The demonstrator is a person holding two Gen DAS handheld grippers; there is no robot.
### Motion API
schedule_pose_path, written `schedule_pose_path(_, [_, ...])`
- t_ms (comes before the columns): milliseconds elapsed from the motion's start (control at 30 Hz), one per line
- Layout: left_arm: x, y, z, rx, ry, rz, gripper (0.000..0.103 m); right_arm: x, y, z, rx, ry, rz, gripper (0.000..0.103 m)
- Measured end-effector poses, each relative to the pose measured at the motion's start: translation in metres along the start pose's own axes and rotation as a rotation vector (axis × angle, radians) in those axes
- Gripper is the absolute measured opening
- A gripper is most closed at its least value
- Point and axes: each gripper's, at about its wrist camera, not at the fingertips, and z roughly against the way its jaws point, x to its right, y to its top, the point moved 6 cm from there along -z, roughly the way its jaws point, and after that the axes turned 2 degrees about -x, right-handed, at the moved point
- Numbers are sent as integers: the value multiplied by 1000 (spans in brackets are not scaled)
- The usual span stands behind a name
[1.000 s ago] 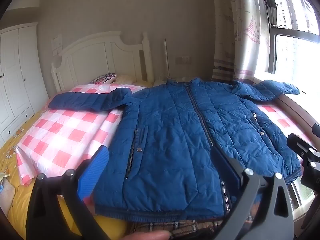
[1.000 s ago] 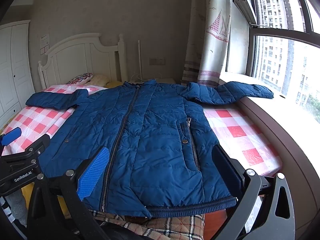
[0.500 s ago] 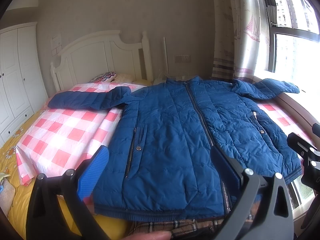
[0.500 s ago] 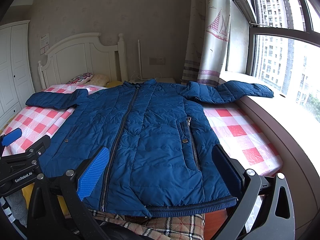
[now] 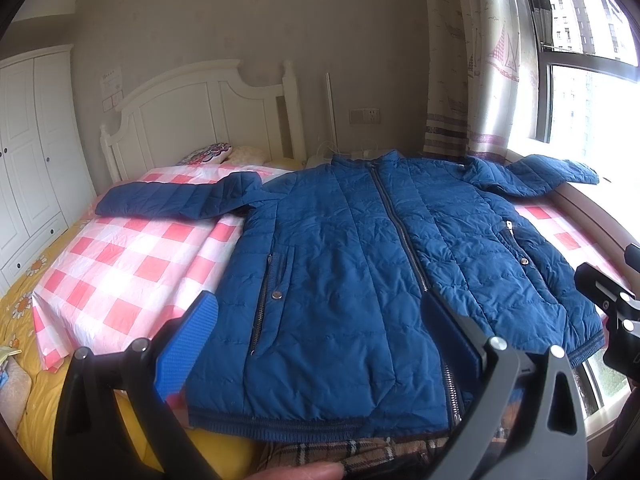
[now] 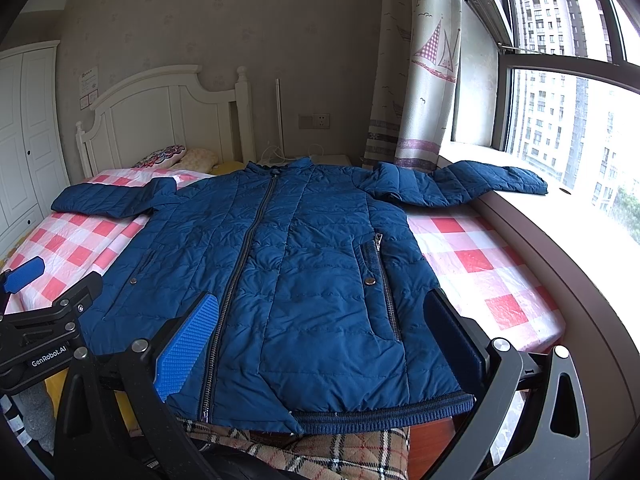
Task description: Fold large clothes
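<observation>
A large blue quilted jacket lies flat and zipped on the bed, front up, both sleeves spread out; it also shows in the right wrist view. Its left sleeve rests on the checked sheet, its right sleeve reaches onto the window ledge. My left gripper is open and empty, held above the jacket's hem on the left half. My right gripper is open and empty above the hem on the right half. Neither touches the jacket.
A pink-and-white checked sheet covers the bed over a yellow one. A plaid cloth lies under the hem at the bed's foot. White headboard, wardrobe, curtain and window ledge surround the bed.
Both grippers have barely shifted; the left view has tilted slightly. The jacket has not moved.
</observation>
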Motion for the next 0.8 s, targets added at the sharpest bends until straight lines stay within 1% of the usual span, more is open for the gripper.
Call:
schedule_pose_path(200, [-1, -5, 1, -6, 2, -1, 101, 1, 2, -1, -2, 1, 0, 98])
schedule_pose_path(233, [2, -10, -5, -10, 1, -3, 101, 1, -4, -5, -3, 1, 0, 98])
schedule_pose_path(300, [2, -12, -5, -14, 3, -6, 101, 0, -6, -7, -6, 1, 0, 98])
schedule_pose_path(400, [1, -9, -8, -23, 7, -10, 101, -1, -2, -3, -10, 1, -1, 98])
schedule_pose_path(467, [1, -8, -8, -26, 10, -11, 101, 2, -4, -8, -12, 2, -2, 98])
schedule_pose_path(767, [-1, -6, -7, -25, 13, -11, 101, 1, -3, -7, -11, 2, -2, 98])
schedule_pose_path(800, [-1, -6, -7, -25, 13, -12, 101, -1, -2, -6, -4, 20, 10, 98])
